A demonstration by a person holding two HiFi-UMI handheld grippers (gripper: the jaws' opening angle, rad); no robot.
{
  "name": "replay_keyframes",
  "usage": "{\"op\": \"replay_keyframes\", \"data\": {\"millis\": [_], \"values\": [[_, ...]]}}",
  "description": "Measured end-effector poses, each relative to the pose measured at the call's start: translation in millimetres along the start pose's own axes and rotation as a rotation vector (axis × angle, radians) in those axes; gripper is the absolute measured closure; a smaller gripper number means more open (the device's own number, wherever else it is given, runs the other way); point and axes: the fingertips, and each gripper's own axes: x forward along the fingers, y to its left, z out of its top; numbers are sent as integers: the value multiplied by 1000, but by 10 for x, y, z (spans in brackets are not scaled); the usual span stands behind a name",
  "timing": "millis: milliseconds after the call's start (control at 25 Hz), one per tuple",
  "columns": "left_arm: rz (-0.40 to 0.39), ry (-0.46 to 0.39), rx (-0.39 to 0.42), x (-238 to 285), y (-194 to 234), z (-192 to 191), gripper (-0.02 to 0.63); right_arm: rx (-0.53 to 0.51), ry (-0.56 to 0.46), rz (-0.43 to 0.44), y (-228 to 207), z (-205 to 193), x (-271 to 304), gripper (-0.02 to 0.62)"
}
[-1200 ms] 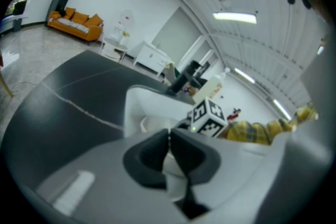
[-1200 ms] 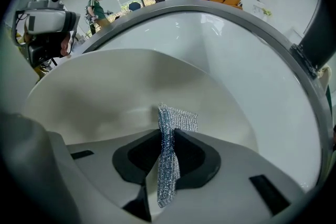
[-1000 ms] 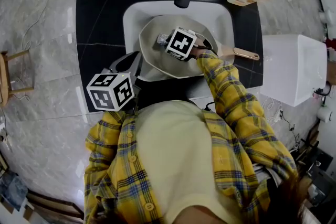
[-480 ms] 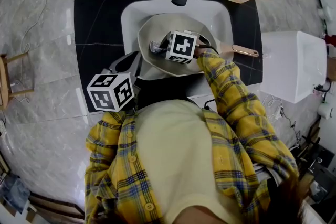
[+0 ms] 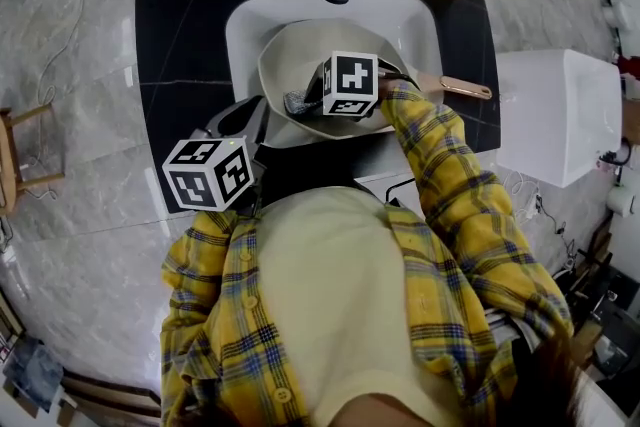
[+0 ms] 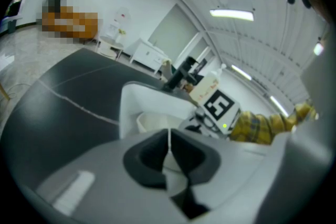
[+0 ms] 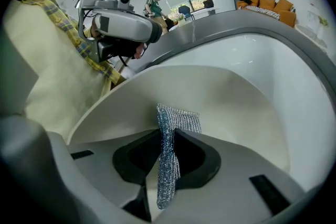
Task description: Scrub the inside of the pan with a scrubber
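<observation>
Scrubbing looks under way: the right gripper's (image 7: 167, 165) jaws clamp the scrubber (image 7: 169, 147) inside the pan (image 7: 226, 97), while the left gripper's (image 6: 169, 157) jaws pinch its rim; how much remains is unclear.

Silvery mesh scrubber (image 7: 168, 149) inside cream pan (image 7: 231, 97)

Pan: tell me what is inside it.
A silver scrubber, clamped in the right gripper. From the head view, that gripper covers part of the pan's floor.
</observation>
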Motion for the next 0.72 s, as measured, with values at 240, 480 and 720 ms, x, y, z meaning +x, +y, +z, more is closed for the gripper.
{"op": "replay_keyframes", "data": {"millis": [240,480,720], "values": [[-12,8,3,5,-25,-9,595,10,26,111,198,-38,-50,517],[-25,3,-2,-4,-40,11,595,40,55,206,341,-97,-105,517],[-28,8,-5,-9,-35,6,595,102,114,313,489,-257,-177,517]]}}
